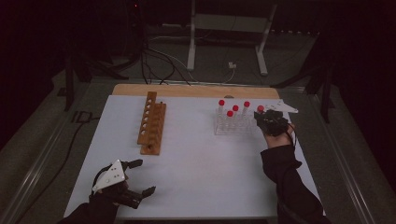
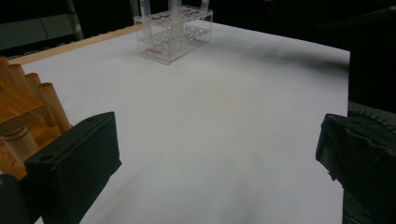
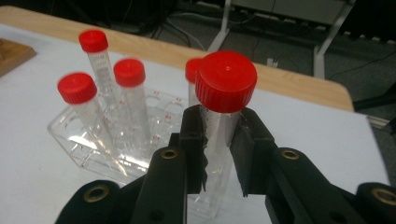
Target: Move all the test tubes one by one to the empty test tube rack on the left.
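From the high view, your right gripper [image 1: 270, 120] sits at the right end of the clear plastic tube rack [image 1: 232, 125], at about three o'clock from it, pinching a clear red-capped tube [image 1: 260, 110] just under its cap. The long wooden rack with a row of holes [image 1: 152, 122] lies well apart at nine o'clock from that tube, its long axis running twelve to six. Your left gripper [image 1: 141, 177] rests near the table's front edge, at about six o'clock from the wooden rack and nearer to it than your right.

In the left gripper view, your left gripper's jaws stand spread with nothing between them; the wooden rack is at nine o'clock, the clear rack at twelve.

In the right gripper view, the jaws are pressed on the tube [image 3: 219, 135], which stands upright, cap [image 3: 226, 81] at twelve o'clock. Four more red-capped tubes [image 3: 126, 100] stand in the clear rack at ten o'clock. Your forearm reaches straight forward, gripper roughly level.
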The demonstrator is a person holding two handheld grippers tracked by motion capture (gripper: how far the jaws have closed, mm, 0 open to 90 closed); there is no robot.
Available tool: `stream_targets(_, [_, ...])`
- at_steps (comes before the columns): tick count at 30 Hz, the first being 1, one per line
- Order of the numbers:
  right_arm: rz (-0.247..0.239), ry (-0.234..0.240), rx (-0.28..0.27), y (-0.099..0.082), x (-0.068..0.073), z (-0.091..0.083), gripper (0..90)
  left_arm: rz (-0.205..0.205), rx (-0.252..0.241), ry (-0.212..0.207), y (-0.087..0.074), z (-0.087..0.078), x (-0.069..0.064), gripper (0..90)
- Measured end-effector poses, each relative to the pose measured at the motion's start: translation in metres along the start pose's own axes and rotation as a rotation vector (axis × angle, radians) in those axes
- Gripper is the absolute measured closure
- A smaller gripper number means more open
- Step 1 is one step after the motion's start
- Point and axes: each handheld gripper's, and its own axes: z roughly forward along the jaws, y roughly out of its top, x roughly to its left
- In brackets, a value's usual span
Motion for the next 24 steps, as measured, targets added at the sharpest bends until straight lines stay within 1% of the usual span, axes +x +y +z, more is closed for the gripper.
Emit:
stream_targets(3, [0.001,-0.002,-0.012,0.003,-0.001,-0.006,74.7,0.002,0.003,0.004,0.001,0.000,0.000,0.4])
stream_targets(5, [0.011,0.003,-0.021,0.006,-0.002,-0.011,74.7,-0.002,0.009,0.009,0.002,0.001,-0.001,0.4])
stream_targets(6, [0.018,0.016,-0.031,0.009,-0.001,-0.016,74.7,-0.001,0.013,0.010,0.004,0.001,-0.001,0.4])
stream_targets(7, [0.017,0.021,-0.034,0.009,-0.001,-0.018,74.7,-0.003,0.012,0.011,0.005,0.001,-0.002,0.4])
stream_targets(9, [0.017,0.027,-0.036,0.011,0.000,-0.020,74.7,-0.013,0.019,-0.002,0.010,0.002,-0.001,0.4])
stream_targets(10, [0.019,0.043,-0.035,0.012,0.002,-0.022,74.7,-0.018,0.017,-0.007,0.011,0.002,-0.001,0.4])
stream_targets(12, [0.003,0.053,-0.031,0.012,0.006,-0.025,74.7,-0.020,0.022,-0.002,0.014,0.003,-0.001,0.4])
stream_targets(13, [-0.003,0.061,-0.031,0.012,0.008,-0.026,74.7,-0.022,0.023,-0.009,0.015,0.003,-0.001,0.4])
stream_targets(15, [-0.015,0.076,-0.028,0.012,0.013,-0.031,74.7,-0.024,0.029,-0.012,0.018,0.003,-0.001,0.4])
stream_targets(18, [-0.022,0.090,-0.026,0.012,0.017,-0.034,74.7,-0.038,0.016,-0.023,0.022,0.004,0.001,0.4])
stream_targets(20, [-0.032,0.104,-0.028,0.011,0.021,-0.039,74.7,-0.028,0.016,-0.012,0.025,0.005,0.002,0.4])
stream_targets(22, [-0.041,0.109,-0.029,0.011,0.024,-0.042,74.7,-0.029,0.016,-0.025,0.028,0.006,0.004,0.4])
stream_targets(23, [-0.046,0.122,-0.028,0.009,0.028,-0.045,74.7,-0.022,0.029,-0.021,0.030,0.008,0.004,0.4])
stream_targets(24, [-0.046,0.122,-0.028,0.009,0.028,-0.045,74.7,-0.016,0.031,-0.025,0.032,0.009,0.005,0.4])
